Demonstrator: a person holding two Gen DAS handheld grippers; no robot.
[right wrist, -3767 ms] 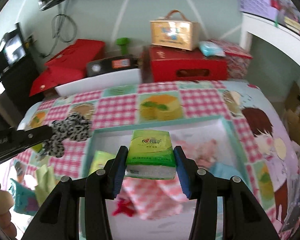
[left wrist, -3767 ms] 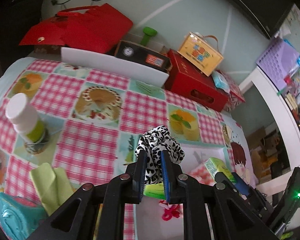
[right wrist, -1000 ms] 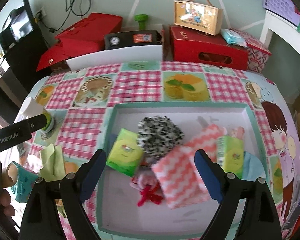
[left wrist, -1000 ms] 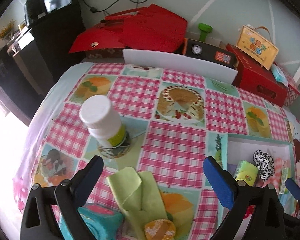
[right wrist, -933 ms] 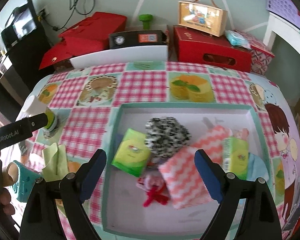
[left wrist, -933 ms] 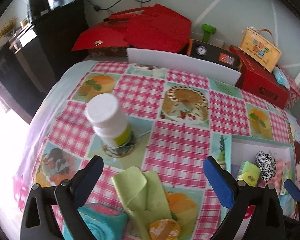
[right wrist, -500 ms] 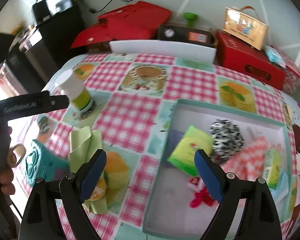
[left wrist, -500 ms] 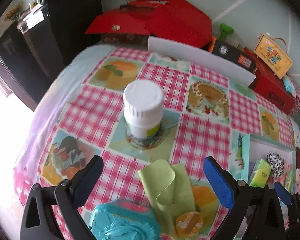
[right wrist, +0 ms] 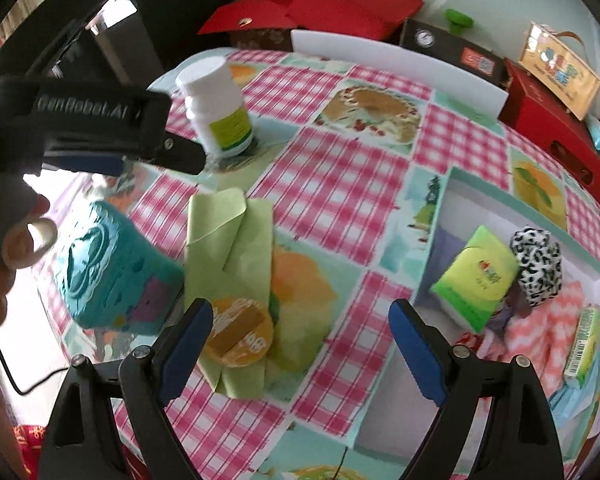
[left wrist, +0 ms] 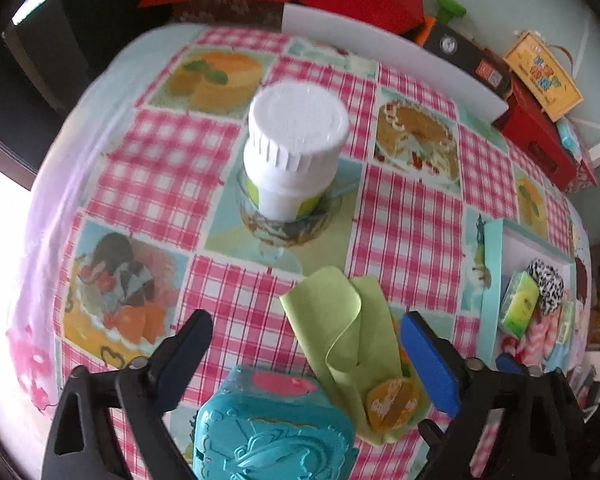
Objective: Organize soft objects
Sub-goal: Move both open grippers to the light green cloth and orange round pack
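A folded light-green cloth (left wrist: 342,332) lies on the checked tablecloth, also in the right wrist view (right wrist: 228,248). My left gripper (left wrist: 306,354) is open and empty, its jaws wide on either side of the cloth and above it. My right gripper (right wrist: 300,340) is open and empty, hovering between the cloth and the tray. The pale tray (right wrist: 450,188) at the right holds a green tissue pack (right wrist: 476,276), a black-and-white spotted scrunchie (right wrist: 536,268), a pink zigzag cloth (right wrist: 540,328) and a second tissue pack (right wrist: 584,344).
A white pill bottle (left wrist: 294,152) stands beyond the cloth. A teal embossed box (left wrist: 274,428) sits at the near edge beside an orange round lid (right wrist: 238,330) resting on the cloth. Red boxes (right wrist: 556,136) and a white board (right wrist: 396,64) line the far edge.
Both grippers have swung left and lower toward the green cloth, which now sits between the left jaws. The tray has slid to the right of both views. Both grippers stay open.
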